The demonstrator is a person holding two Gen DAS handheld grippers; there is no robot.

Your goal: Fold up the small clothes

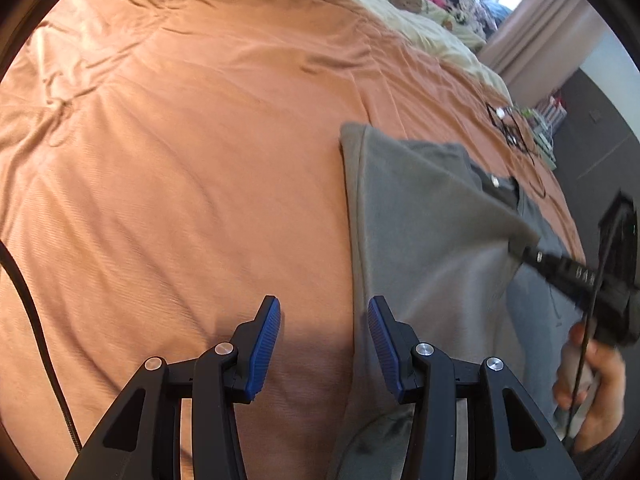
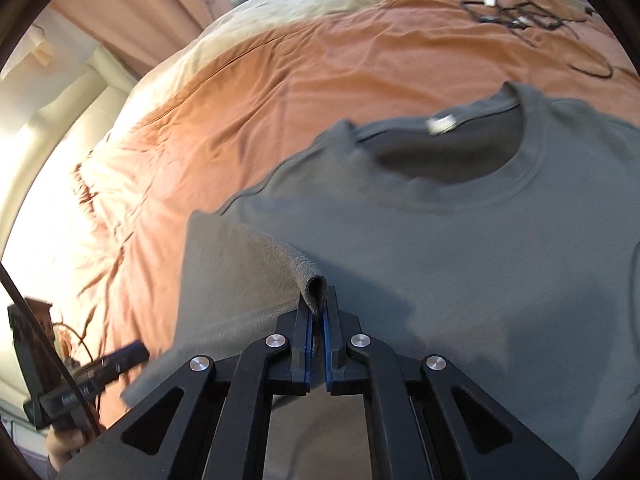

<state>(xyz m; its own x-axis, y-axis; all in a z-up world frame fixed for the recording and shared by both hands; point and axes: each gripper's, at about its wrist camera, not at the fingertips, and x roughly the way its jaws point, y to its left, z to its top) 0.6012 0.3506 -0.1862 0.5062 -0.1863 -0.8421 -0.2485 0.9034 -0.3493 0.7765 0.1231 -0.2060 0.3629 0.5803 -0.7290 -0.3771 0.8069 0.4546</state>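
A grey T-shirt lies front-up on a bed covered by an orange bedspread, its round neckline pointing toward the far end of the bed, where a cream duvet is bunched. A small white label shows inside the back of the collar.

The right gripper sits low over the near part of the shirt. Its two blue-padded jaws are pressed together on a fold of the grey cloth, which rises in a small rolled peak just above the fingertips. From that pinch a flap of the shirt, showing its fuzzier inner side, stretches away to the left and lifts off the rest of the garment. In the left wrist view this same gripper appears as a dark, blurred bar at the right, holding the tip of the raised flap, with the person's hand below it.

The left gripper hovers above the bedspread with its jaws spread apart and nothing between them. The shirt's left edge runs just beside its right finger, passing under that pad; the left finger is over bare orange fabric.

A tangle of black cables lies on the bedspread beyond the shirt's collar, well apart from both grippers. Pink curtains hang behind the bed.
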